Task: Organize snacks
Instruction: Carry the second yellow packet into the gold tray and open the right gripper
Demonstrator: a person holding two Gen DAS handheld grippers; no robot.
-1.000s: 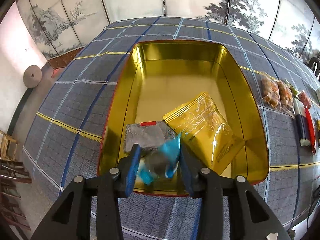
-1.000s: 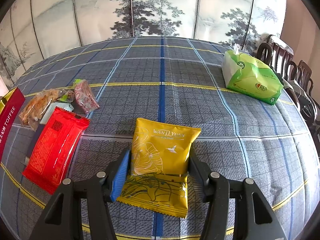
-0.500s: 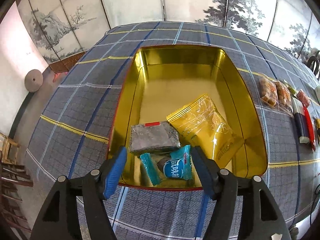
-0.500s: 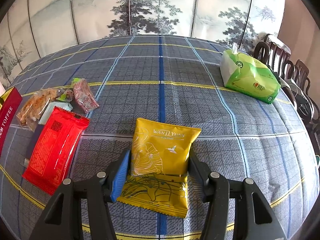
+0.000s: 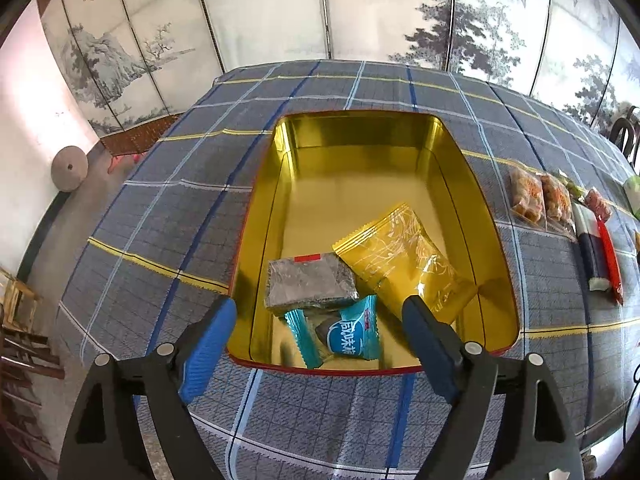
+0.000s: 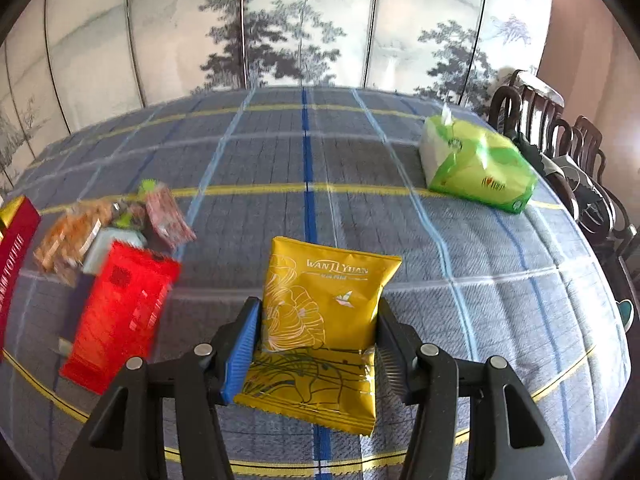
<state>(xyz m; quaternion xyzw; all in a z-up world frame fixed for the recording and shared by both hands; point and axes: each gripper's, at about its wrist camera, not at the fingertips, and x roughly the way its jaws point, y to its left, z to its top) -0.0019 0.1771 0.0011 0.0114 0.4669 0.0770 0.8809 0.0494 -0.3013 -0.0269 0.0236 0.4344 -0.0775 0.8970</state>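
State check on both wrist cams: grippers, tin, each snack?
left gripper: open, empty, above the tin's near edge
right gripper: shut on yellow packet
gold tin: open, no lid on
blue candy: loose in tin
grey bar: in tin, flat
yellow pouch: in tin, tilted
red packet: flat on table
tissue pack: opened, tissue poking out

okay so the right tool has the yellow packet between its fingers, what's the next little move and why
Probably lift the yellow packet off the tablecloth and carry it toward the gold tin. The right tool is already shut on its sides, and the left tool hangs open over the tin, where the blue candy lies free, so nothing there needs holding.
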